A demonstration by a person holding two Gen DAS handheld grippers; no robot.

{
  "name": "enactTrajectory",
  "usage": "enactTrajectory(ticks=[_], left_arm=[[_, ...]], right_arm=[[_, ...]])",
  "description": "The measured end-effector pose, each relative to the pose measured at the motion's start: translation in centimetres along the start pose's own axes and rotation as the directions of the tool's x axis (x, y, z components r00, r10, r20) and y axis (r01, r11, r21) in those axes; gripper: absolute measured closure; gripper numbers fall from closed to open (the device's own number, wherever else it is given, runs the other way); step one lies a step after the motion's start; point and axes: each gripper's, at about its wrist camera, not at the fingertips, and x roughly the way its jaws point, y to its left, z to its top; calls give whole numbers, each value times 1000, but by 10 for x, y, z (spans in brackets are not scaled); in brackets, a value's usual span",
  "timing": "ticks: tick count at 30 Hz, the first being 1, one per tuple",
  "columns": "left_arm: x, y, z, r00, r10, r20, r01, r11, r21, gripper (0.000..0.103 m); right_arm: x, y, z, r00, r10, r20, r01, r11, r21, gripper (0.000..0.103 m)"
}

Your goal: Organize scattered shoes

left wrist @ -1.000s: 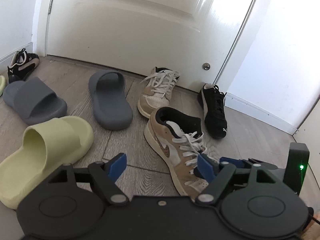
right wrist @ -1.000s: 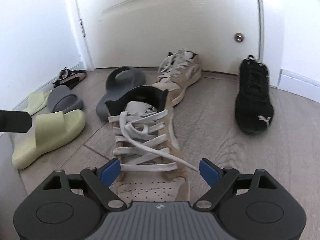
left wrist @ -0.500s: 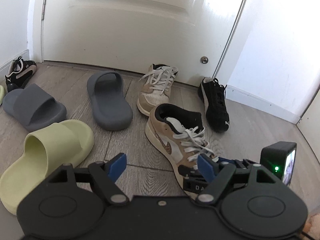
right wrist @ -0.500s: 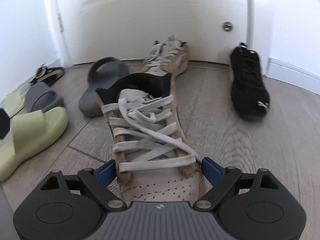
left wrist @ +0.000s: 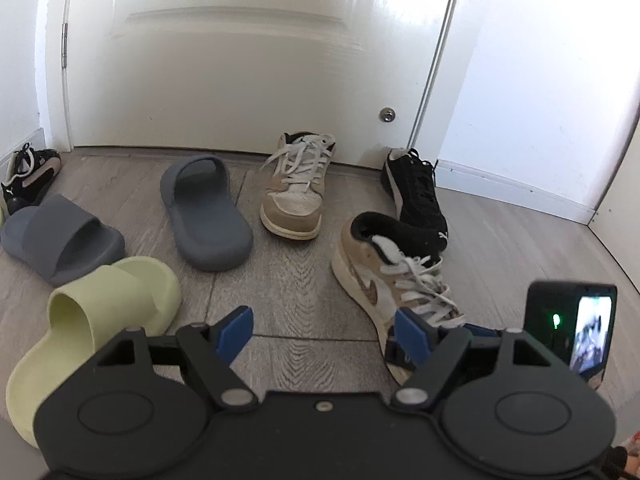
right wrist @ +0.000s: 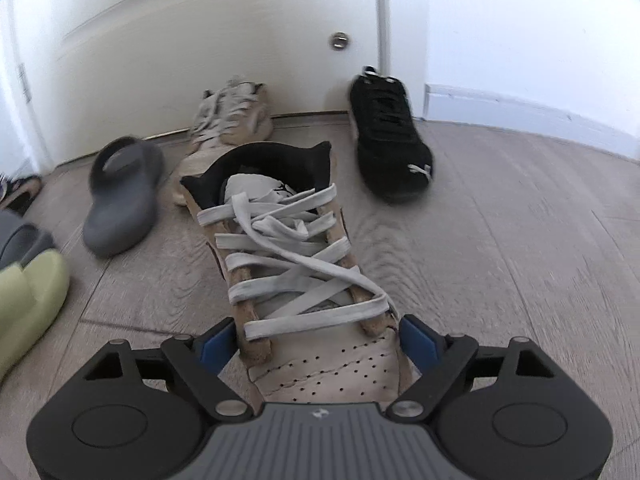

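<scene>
A tan and white sneaker (right wrist: 288,248) lies on the wood floor with its toe toward me. My right gripper (right wrist: 318,342) is open and straddles that toe; the right pad (right wrist: 418,344) sits against the shoe's side and the left pad stands just clear. In the left wrist view the same sneaker (left wrist: 380,276) lies right of my left gripper (left wrist: 324,332), which is open and holds nothing. Its matching sneaker (left wrist: 296,196) rests by the door. A black sneaker (left wrist: 416,200) lies just behind the near sneaker's heel.
Two grey slides (left wrist: 204,212) (left wrist: 60,236) and a pale green slide (left wrist: 96,320) lie to the left. Another black sneaker (left wrist: 28,172) sits by the left wall. The white door (left wrist: 240,60) and baseboard close off the far side.
My right gripper has come forward around the sneaker's toe and rolled. In the left wrist view the sneaker's heel now sits closer to the black sneaker. My left gripper has rolled slightly.
</scene>
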Motion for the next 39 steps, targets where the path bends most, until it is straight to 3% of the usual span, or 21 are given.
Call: enactTrajectory(ticks=[7,12,14,16,17,18,19,22,23,27,33,39], left_arm=[[-3,-5,0,1000,6,-3,-6,1000,17,24],[-6,-4,1,1000,14,3,-14,1000,16,24],[-4,-4,1,1000,12,0,-12,1000,10,25],[-1,-4,1,1000,6,-8,-6,1000,4,24],[1,-5,0,1000,2,-13,-2,1000,0,24],[3,-6,0,1000,-2,-18,2,1000,-1,25],[4,-7,-1,1000,-5,-22,5,1000,-2,25],[6,-11,-1,1000,-11,-26,12,1000,10,25],[6,-12,-1,1000,-11,-28,12,1000,13,24],[6,-12,0,1000,-9,-29,10,1000,16,24],[6,-7,0,1000,-4,-30,4,1000,-4,24],[10,1,-1,999,-4,-42,3,999,-32,24]], right_arm=[[33,3,29,999,-21,32,20,999,46,14],[30,-29,45,984,158,87,-163,985,62,14],[15,-43,40,974,201,104,-204,979,18,15],[-1,-56,27,967,234,98,-227,971,-74,20],[-7,-60,18,967,242,72,-230,962,-144,33],[-9,-62,12,969,243,50,-231,956,-180,38],[-11,-63,7,970,243,30,-232,951,-206,38],[-13,-68,-5,962,274,-6,-269,939,-212,42],[-10,-69,-8,959,283,-15,-280,939,-200,51],[-1,-63,-10,943,332,-19,-330,930,-160,62],[15,-49,5,953,302,5,-298,944,-139,62],[49,-44,37,949,314,10,-308,935,-175,62]])
